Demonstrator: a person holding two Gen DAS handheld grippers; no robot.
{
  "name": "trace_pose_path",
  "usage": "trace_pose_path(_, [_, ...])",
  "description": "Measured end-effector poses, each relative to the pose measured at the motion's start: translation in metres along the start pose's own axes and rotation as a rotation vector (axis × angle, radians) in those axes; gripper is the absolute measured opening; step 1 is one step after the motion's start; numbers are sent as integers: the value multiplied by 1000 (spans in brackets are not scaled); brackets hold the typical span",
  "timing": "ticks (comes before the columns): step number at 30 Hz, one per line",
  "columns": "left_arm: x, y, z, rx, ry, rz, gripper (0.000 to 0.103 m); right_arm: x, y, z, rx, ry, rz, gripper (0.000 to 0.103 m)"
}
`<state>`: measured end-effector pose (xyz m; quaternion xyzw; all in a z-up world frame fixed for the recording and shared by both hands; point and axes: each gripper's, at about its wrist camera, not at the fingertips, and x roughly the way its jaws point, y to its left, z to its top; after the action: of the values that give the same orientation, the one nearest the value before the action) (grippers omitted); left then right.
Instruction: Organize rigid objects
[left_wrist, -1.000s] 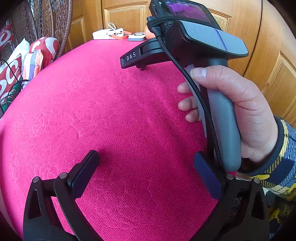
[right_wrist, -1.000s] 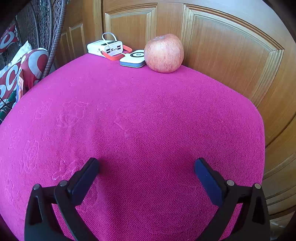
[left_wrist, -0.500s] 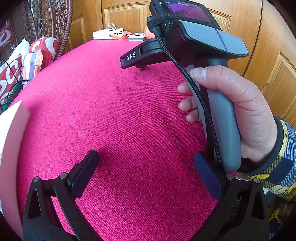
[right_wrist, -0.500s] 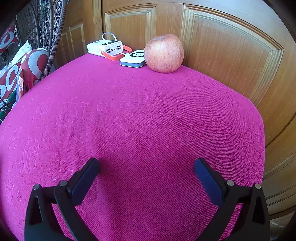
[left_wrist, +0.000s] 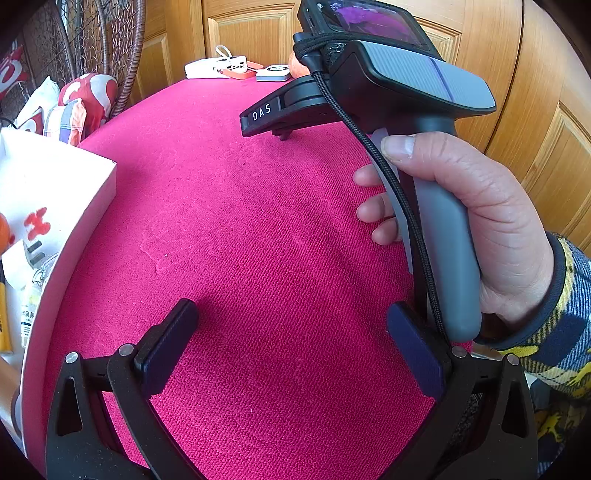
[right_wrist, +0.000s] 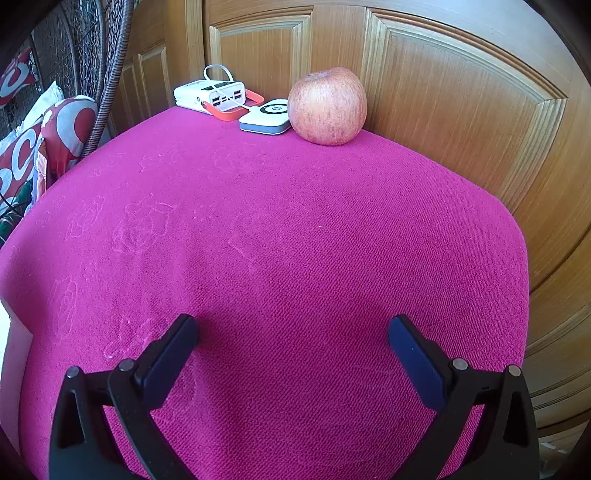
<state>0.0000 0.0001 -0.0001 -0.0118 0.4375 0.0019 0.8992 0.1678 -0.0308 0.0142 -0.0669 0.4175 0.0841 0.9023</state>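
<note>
Left gripper (left_wrist: 291, 332) and right gripper (right_wrist: 291, 339), jaws spread wide and empty, above the pink cloth (right_wrist: 295, 240); right gripper's body reads "DAS" (left_wrist: 261, 111).

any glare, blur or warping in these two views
Left wrist view: sharp; fisheye bulges the pink cloth; the white box is overexposed by sunlight. Right wrist view: sharp, evenly lit; wooden door panels curve; soft shadows under the fingers.

Bright daylight, soft shadows, fisheye-warped edges
</note>
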Motion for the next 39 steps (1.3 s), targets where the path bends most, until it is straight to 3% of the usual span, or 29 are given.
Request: trace_pose_path(39, [-2, -1, -1, -1, 0, 0, 103, 0, 1, 0, 0, 0, 1, 103])
